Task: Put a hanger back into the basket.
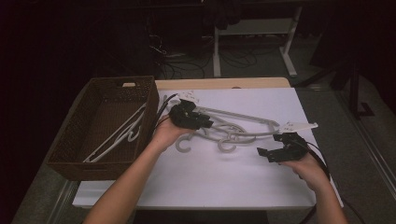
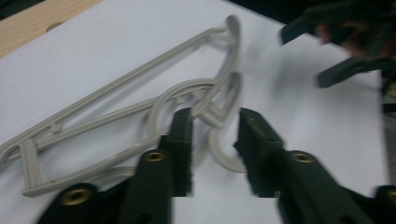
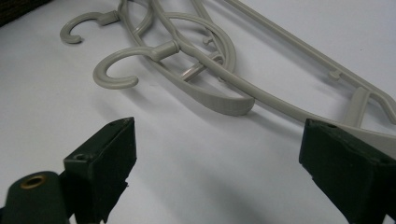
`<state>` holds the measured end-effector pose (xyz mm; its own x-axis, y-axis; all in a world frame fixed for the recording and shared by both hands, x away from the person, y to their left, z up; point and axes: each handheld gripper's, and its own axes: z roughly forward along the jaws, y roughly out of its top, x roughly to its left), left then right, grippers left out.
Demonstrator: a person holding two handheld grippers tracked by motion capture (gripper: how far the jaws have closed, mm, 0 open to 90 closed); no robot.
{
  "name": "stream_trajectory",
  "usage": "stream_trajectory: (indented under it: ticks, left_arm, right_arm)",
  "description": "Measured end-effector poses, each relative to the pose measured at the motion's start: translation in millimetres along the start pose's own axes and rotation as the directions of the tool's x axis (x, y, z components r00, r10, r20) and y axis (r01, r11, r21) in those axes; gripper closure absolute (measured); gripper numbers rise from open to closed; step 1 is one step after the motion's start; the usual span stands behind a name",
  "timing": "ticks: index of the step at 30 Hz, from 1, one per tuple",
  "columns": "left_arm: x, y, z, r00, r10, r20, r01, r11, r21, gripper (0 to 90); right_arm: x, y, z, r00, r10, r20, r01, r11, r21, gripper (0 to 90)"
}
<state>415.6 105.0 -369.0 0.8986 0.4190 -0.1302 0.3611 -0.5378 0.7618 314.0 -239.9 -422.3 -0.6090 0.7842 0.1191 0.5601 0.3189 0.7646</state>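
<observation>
Nearest the person, the right gripper sits low over the white table at the right side. Its jaws are wide apart and nothing is between them. In the right gripper view the table is bare between the jaws, and the grey hangers lie just past them.

A little farther in, the hangers lie in a loose pile in the middle of the table. Their hooks point toward the person.

The left gripper is at the left end of the pile. In the left gripper view its jaws stand on both sides of a hanger hook, with a gap on each side. The pads do not press on it.

To the left is a brown basket. More hangers lie inside it.
</observation>
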Motion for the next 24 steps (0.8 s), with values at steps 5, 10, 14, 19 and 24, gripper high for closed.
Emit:
stream_trajectory:
  ticks: [5,10,14,19,24]
  left_arm:
    - [21.2,-2.6,33.0,0.9979,0.018,-0.063,-0.013,0.9967,0.08,90.0]
    - [40.4,-5.6,56.6,0.9949,0.008,-0.1,0.005,0.9919,0.127,90.0]
    - [52.5,-8.9,69.0,0.9939,-0.001,-0.11,0.019,0.9861,0.165,90.0]
    - [54.0,-13.5,73.1,0.9953,-0.007,-0.096,0.027,0.9784,0.205,90.0]
    - [47.2,-19.3,65.7,0.9986,-0.006,-0.053,0.018,0.9731,0.23,90.0]
  right_arm:
    - [-0.7,0.5,-0.3,1.0,0.0,-0.002,0.0,1.0,-0.005,11.0]
    - [-0.9,0.2,0.0,1.0,-0.003,-0.002,0.003,1.0,-0.001,11.1]
    - [-1.9,0.0,-0.2,1.0,-0.003,-0.002,0.003,1.0,-0.003,11.3]
    - [-3.3,-0.6,-0.1,1.0,-0.001,-0.001,0.001,1.0,-0.002,11.3]
    - [-4.5,-1.3,-0.4,1.0,0.001,0.003,-0.001,1.0,0.0,11.5]
